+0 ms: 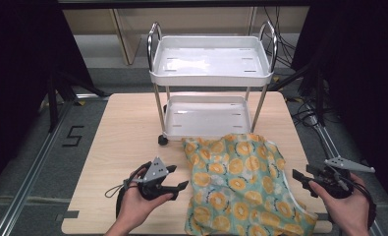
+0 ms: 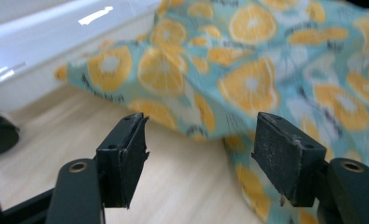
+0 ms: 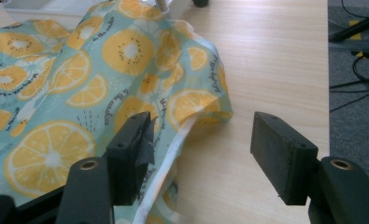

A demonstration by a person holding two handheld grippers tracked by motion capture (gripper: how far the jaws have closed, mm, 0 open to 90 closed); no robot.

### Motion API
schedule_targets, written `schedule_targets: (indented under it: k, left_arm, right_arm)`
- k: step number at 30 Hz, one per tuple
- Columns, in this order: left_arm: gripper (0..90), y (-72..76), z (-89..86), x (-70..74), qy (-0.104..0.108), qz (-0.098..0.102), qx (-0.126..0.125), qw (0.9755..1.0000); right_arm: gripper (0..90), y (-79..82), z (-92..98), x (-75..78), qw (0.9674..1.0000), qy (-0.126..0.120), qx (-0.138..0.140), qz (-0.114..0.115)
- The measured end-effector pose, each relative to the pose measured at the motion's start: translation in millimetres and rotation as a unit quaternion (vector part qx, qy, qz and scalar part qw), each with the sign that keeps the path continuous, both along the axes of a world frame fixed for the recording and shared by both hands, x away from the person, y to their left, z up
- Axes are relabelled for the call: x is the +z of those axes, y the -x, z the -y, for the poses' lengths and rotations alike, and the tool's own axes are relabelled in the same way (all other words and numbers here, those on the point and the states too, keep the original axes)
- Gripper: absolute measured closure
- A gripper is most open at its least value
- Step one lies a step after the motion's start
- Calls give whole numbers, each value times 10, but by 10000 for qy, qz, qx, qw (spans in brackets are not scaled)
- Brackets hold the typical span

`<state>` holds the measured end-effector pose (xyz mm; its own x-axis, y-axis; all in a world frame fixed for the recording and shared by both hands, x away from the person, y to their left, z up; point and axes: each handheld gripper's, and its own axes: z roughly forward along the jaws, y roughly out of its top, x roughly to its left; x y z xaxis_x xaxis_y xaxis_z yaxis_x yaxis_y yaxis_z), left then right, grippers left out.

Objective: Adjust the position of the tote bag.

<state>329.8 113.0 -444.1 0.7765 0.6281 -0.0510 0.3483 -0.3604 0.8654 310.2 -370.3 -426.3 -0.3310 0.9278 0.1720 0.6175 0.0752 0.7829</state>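
Two hand-held grippers, left gripper and right gripper, flank a crumpled teal cloth printed with orange slices on the pale wooden bench, both spread and empty; each should likely pinch an edge squarely. The cloth's near end is cut off.

Cloth: teal fabric w/ orange citrus-slice print, small black lettering, white hem edge. Crumpled, loosely spread on bench, right-of-centre near front edge. Far end touches lower tray of white cart. Right side has folded-up ridge; near corner reaches bench front edge.
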Motion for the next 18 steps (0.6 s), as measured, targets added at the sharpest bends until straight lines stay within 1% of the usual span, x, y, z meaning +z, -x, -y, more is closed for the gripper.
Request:
schedule_targets:
  k: [1, 2, 3, 4, 5, 6, 7, 8, 9, 10, 11, 12, 13, 14, 15, 16, 17, 18]
  left_arm:
    - [342, -43, 26, 25, 41, 6, 26, 10000]
    - [342, -96, 49, 53, 35, 31, 4, 10000]
    - [343, -144, 81, 74, 104, 23, 25, 9999]
    - [343, -198, 110, 99, 121, 45, -26, 9999]
    - [343, -238, 148, 119, 119, 30, -11, 9999]
    - [343, -267, 196, 127, 165, -33, 14, 9999]
    - [343, -293, 242, 130, 144, -32, -9, 9999]
    - [344, -338, 299, 127, 89, -6, -146, 9999]
    - [345, -371, 339, 112, 53, 24, -185, 9998]
    - [346, -398, 351, 110, -60, -3, -228, 9997]
    - [347, -407, 392, 90, -20, -215, -170, 9996]
    - [349, -426, 427, 67, 2, -331, -121, 9994]
    - [351, -448, 464, 43, 6, -367, -102, 9993]
    - [354, -463, 487, 27, -58, -377, -86, 9992]
    - [358, -477, 486, 22, -187, -381, -155, 9990]
    - [361, -485, 505, 2, -177, -424, -144, 9988]
    - [367, -482, 520, -10, -195, -421, -95, 9989]
    - [373, -490, 513, -18, -305, -386, -186, 9986]
  right_arm:
    - [393, 36, -18, 11, 9997, -195, -59, -117]
    - [391, 33, 10, 9, 9999, 89, 18, -97]
    - [385, 70, -12, 20, 9994, -82, -54, -323]
    - [368, 67, 13, 8, 9994, -23, 77, -348]
    - [361, 89, -2, 5, 9980, -60, 42, -624]
    - [363, 74, 21, -26, 9979, 53, 226, -602]
    - [361, 78, 22, -44, 9980, 86, 159, -607]
    - [352, 81, 8, -60, 9970, 85, 180, -744]
    - [348, 80, -7, -66, 9952, 150, 184, -949]
    - [347, 61, -16, -87, 9951, 189, 269, -933]
    - [346, 59, -43, -91, 9944, 47, 247, -1023]
    - [337, 40, -64, -101, 9938, 117, 293, -1065]
    - [335, 32, -103, -109, 9914, 66, 294, -1275]
    - [334, 14, -133, -122, 9911, 114, 348, -1281]
    - [331, -5, -160, -142, 9908, 130, 414, -1280]
    - [324, -31, -193, -208, 9932, 93, 465, -1063]
    - [314, -55, -244, -237, 9911, 45, 510, -1230]
    - [309, -83, -270, -275, 9903, 105, 524, -1279]
